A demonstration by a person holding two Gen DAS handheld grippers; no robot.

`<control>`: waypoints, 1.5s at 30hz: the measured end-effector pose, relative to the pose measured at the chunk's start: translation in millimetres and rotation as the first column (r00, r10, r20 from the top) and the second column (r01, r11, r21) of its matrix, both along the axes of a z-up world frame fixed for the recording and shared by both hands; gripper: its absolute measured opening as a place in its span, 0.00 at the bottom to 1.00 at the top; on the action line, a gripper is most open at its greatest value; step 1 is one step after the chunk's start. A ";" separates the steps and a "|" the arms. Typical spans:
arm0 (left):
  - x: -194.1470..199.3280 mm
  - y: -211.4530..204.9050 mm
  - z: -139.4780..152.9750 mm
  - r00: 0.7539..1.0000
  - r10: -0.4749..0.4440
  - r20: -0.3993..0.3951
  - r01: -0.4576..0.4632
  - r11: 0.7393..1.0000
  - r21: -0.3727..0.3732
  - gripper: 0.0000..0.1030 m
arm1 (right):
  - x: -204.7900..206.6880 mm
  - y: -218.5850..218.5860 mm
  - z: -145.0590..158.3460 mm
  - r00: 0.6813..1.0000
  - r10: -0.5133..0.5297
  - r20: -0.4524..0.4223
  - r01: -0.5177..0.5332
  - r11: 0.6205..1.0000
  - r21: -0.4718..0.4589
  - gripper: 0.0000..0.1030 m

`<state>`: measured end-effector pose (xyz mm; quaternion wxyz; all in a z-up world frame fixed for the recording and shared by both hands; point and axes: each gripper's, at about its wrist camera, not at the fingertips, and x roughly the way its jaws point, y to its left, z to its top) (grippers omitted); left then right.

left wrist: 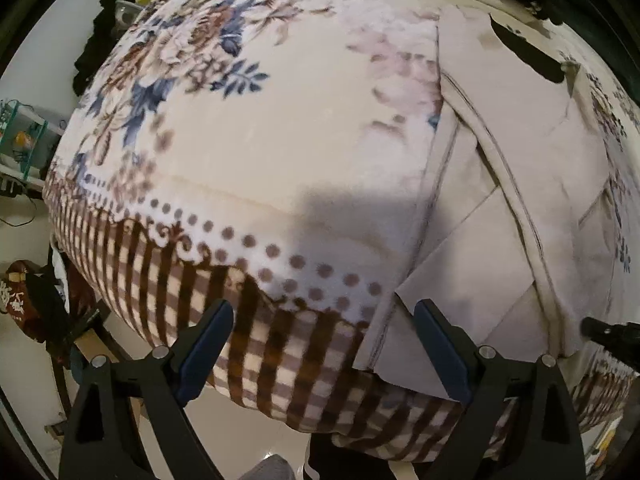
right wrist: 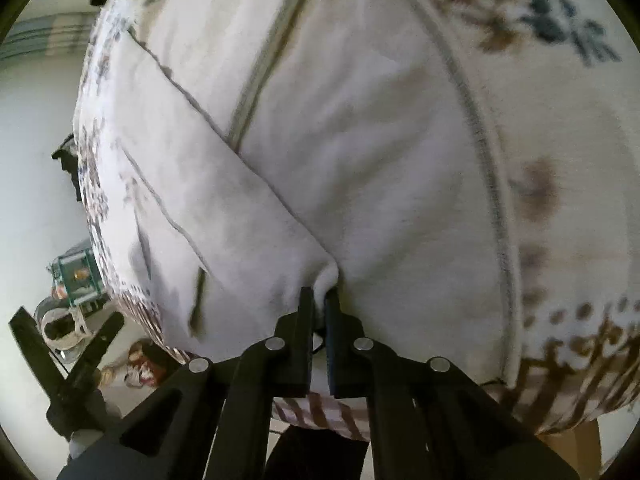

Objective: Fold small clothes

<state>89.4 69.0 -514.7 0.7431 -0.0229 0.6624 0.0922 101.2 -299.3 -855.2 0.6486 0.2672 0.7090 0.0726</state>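
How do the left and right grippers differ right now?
The left gripper has its jaws wide apart, while the right gripper has its jaws pinched together. The left holds nothing and hangs over the blanket edge; the right clamps a fold of the pale garment. Both are black, two-fingered and aimed at the bed.

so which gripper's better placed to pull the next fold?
Right. The right gripper is shut on the pale garment; the left gripper is open, holding nothing, over the blanket.
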 end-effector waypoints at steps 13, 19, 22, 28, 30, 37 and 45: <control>-0.5 -9.5 -36.2 0.997 0.006 -0.074 -0.013 0.995 -0.095 0.89 | 13.3 -32.3 31.0 0.995 0.075 -0.062 -0.079 0.994 -0.072 0.18; -7.7 2.3 -58.9 0.990 0.013 -0.139 -0.033 0.989 -0.142 0.89 | -7.4 -62.7 95.1 0.993 -0.093 -0.073 0.092 0.996 -0.019 0.52; -9.6 2.5 -73.4 0.983 -0.008 -0.181 -0.032 0.976 -0.214 0.89 | -34.2 -113.2 82.1 0.983 -0.142 -0.116 0.140 0.990 -0.030 0.52; -8.5 -15.6 -79.9 0.980 -0.070 -0.185 0.035 0.982 -0.184 0.42 | -66.1 -113.5 46.9 0.957 -0.195 -0.216 0.209 0.977 0.044 0.52; -8.1 -18.2 -78.4 0.981 -0.071 -0.178 0.039 0.983 -0.179 0.23 | -70.2 -95.8 34.4 0.954 -0.206 -0.219 0.225 0.972 0.066 0.52; -8.5 -12.8 -60.6 0.988 -0.043 -0.147 0.013 0.979 -0.202 0.02 | -74.4 -99.5 33.4 0.950 -0.271 -0.154 0.286 0.955 0.081 0.03; -16.7 15.1 -14.5 0.995 0.014 -0.101 -0.038 0.970 -0.239 0.02 | -63.2 -126.6 61.9 0.967 -0.242 -0.080 0.248 0.965 0.088 0.03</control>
